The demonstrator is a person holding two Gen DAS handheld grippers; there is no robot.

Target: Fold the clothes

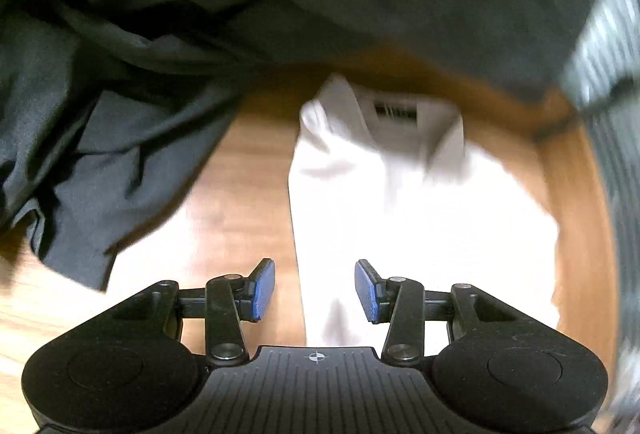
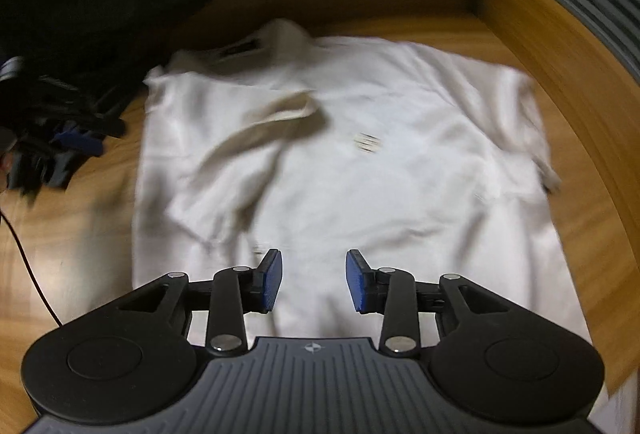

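Note:
A white polo shirt (image 2: 360, 162) lies flat on the wooden table (image 2: 80, 234), collar at the far end, its left sleeve folded in over the chest. My right gripper (image 2: 314, 280) hovers above the shirt's lower part, open, with nothing between its blue pads (image 2: 272, 280). In the left wrist view the same white shirt (image 1: 400, 202) lies ahead, collar label showing. My left gripper (image 1: 315, 290) stands open over the shirt's left edge and bare wood, holding nothing.
A heap of dark grey clothes (image 1: 160, 54) covers the far and left part of the table. The other gripper and a thin cable (image 2: 24, 254) show at the left of the right wrist view. The table's curved edge (image 2: 580, 114) runs along the right.

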